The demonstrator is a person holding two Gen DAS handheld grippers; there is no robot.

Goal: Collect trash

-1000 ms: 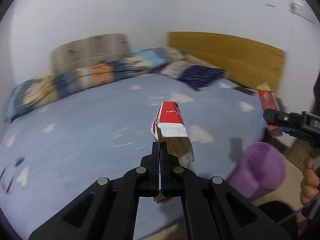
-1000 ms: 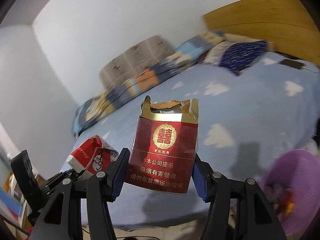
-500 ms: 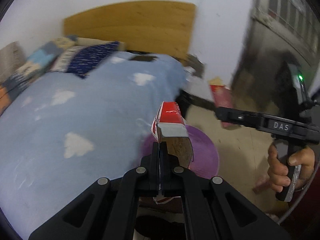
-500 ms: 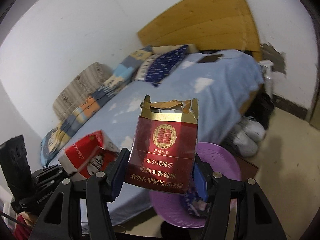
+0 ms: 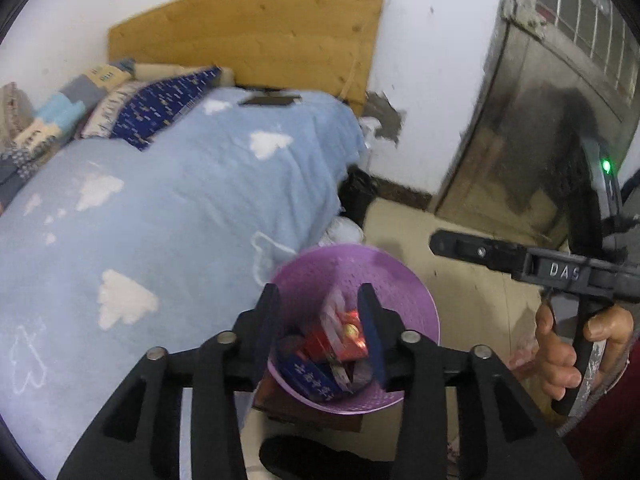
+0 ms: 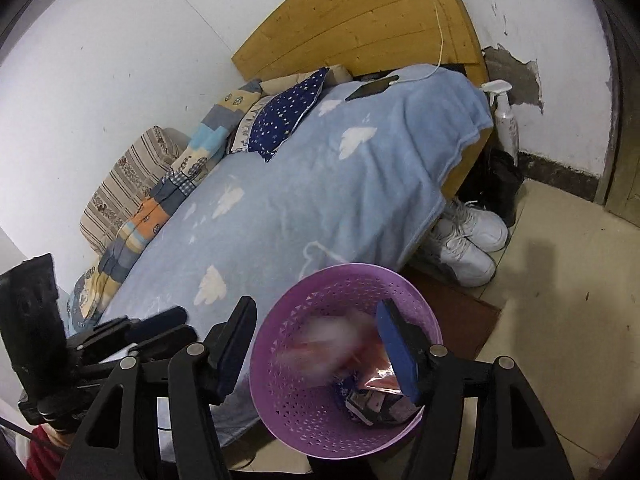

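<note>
A purple perforated trash basket (image 5: 404, 276) stands on the floor beside the bed; it also shows in the right wrist view (image 6: 320, 280). It holds red and blue packets (image 5: 340, 340). A blurred red-and-white carton (image 6: 328, 344) is falling into it. My left gripper (image 5: 320, 320) is open and empty right above the basket. My right gripper (image 6: 320, 340) is open and empty above the basket too. The right gripper also appears from the side in the left wrist view (image 5: 520, 258).
A bed with a blue cloud blanket (image 6: 300, 184) lies left of the basket, with pillows (image 6: 288, 116) and a phone (image 6: 372, 87) near the wooden headboard (image 6: 360, 12). White sneakers (image 6: 468, 244) and a spray bottle (image 6: 506, 116) stand by the bed's corner. A metal door (image 5: 560, 100) is at right.
Both grippers have opened over the basket. The red-and-white carton left my left gripper and the red cigarette pack left my right gripper; both dropped into the basket.
</note>
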